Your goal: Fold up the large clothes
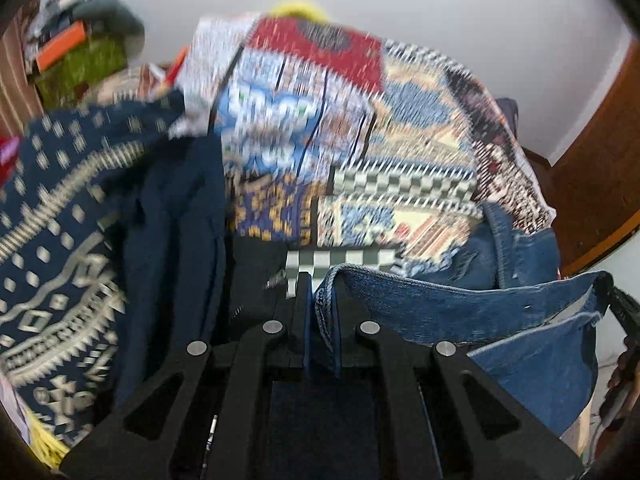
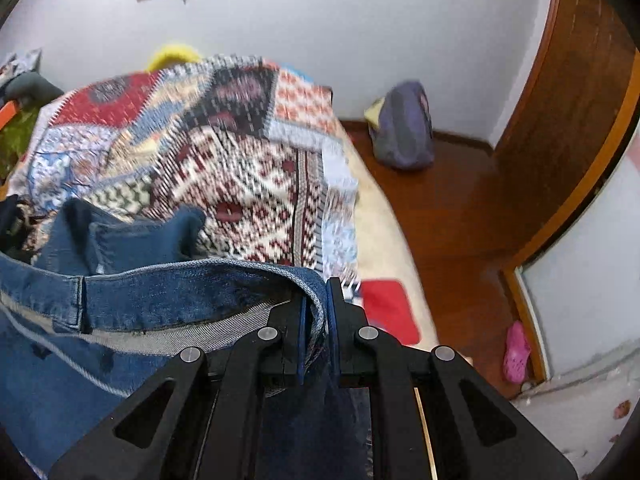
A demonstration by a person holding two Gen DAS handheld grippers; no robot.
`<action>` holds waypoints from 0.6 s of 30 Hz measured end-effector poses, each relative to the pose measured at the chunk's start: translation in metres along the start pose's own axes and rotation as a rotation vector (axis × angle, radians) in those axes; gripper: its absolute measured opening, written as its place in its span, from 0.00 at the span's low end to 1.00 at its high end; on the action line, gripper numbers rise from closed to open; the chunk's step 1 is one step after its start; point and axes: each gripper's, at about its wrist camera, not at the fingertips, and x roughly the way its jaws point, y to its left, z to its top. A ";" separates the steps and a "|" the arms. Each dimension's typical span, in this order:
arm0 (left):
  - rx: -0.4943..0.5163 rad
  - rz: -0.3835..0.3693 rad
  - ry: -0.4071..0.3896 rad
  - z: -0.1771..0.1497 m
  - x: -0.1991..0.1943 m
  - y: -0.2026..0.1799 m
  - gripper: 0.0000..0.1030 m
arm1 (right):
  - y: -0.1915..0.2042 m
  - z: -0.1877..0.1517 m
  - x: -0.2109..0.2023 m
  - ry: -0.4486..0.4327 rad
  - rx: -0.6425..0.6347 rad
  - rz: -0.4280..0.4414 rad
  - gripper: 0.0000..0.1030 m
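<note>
The left gripper (image 1: pixel 322 292) has its fingers (image 1: pixel 303 300) clamped on the waistband edge of the blue jeans (image 1: pixel 460 300) — the folded denim hem sits pinched between the two blue pads, right at the tips. From there the waistband runs off toward 3 o'clock in the left wrist view, stretched out and raised off the bed, with the rest of the denim sagging below it toward 4 o'clock.

The right gripper (image 2: pixel 320 300) grips the same jeans (image 2: pixel 160 292) at another spot on the waistband: its fingers (image 2: pixel 335 300) are closed on the rolled hem, which curls over the tips. In the right wrist view the band leads away toward 9 o'clock, its pale inner lining showing below, and a trouser leg lies bunched at 10 o'clock.

Beyond both grippers, at 12 o'clock, the patchwork bedspread (image 2: pixel 240 152) covers the bed. A navy patterned cloth (image 1: pixel 60 240) lies at 9 o'clock in the left wrist view. Both views are blurred.
</note>
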 end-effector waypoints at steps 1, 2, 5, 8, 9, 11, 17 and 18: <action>-0.005 -0.007 0.015 -0.001 0.005 0.003 0.08 | -0.001 -0.002 0.004 0.010 0.002 0.006 0.08; -0.005 -0.011 0.031 -0.002 0.009 0.006 0.09 | -0.001 -0.003 0.007 0.020 -0.004 0.014 0.08; 0.032 0.053 0.060 -0.005 0.014 0.007 0.13 | -0.001 -0.005 0.007 0.044 -0.037 0.023 0.10; 0.096 0.124 0.045 -0.003 0.005 0.007 0.14 | 0.003 -0.005 -0.001 0.099 -0.068 0.041 0.12; 0.107 0.125 0.035 -0.002 0.000 0.008 0.14 | 0.005 -0.004 -0.005 0.105 -0.081 0.040 0.12; 0.119 0.108 -0.003 -0.001 -0.018 0.007 0.16 | 0.011 -0.003 -0.017 0.092 -0.119 0.028 0.12; 0.203 0.084 -0.128 -0.014 -0.068 -0.014 0.48 | 0.024 -0.003 -0.072 -0.023 -0.122 0.133 0.36; 0.224 0.071 -0.138 -0.018 -0.073 -0.020 0.50 | 0.025 -0.004 -0.077 -0.038 -0.112 0.157 0.43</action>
